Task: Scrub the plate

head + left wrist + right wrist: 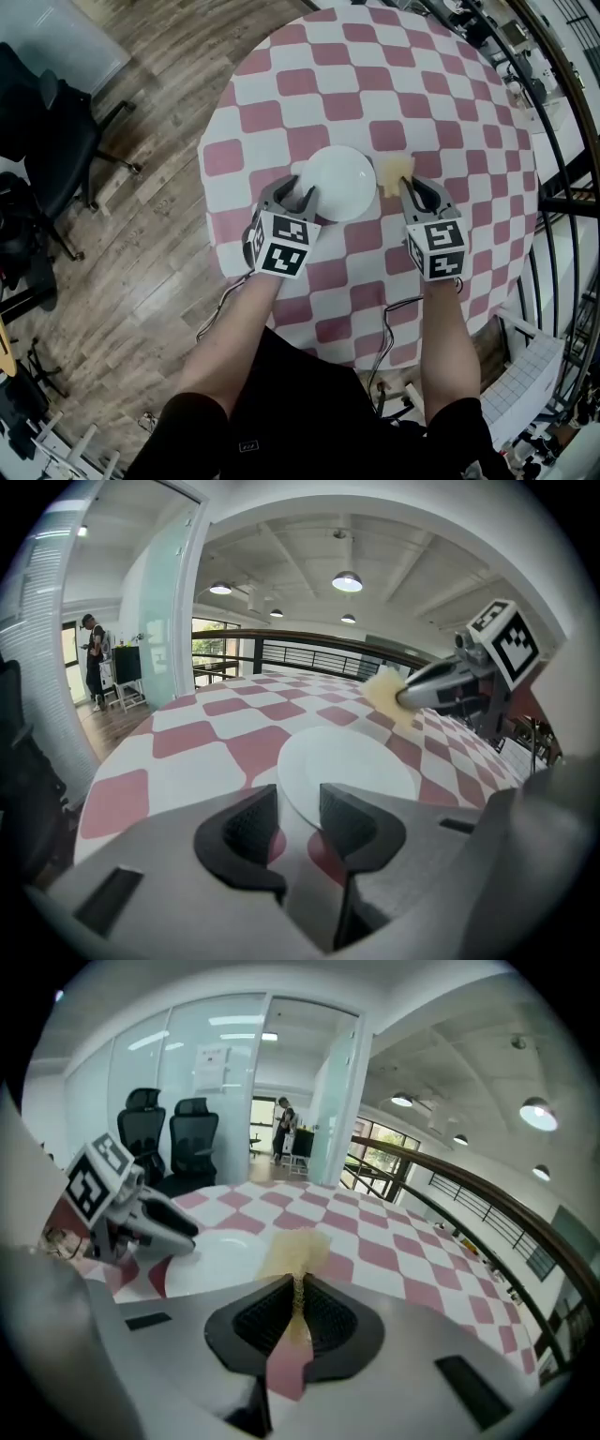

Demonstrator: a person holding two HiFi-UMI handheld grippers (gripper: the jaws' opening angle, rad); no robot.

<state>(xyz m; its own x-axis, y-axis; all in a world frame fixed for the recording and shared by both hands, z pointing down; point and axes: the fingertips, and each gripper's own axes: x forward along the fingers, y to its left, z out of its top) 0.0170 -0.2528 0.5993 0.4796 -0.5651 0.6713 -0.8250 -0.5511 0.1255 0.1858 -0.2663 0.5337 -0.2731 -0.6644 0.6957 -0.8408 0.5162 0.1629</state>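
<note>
Plate (339, 183) lies on the table (450, 112), toward the near side of centre. Left gripper (300, 194) sits at the plate's near-left edge, with the rim between its parted jaws and not pressed by them. Right gripper (410, 186) stands just right of the plate, with the sponge (394, 172) clamped in its jaws. The sponge is beside the plate's right rim. A chair (52, 141) stands on the floor well left of the table. A railing (562, 122) runs along the table's right.

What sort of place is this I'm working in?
Likely an open-plan office mezzanine: a glass-walled room with office chairs, a railing past the checkered table, and pendant ceiling lights.
</note>
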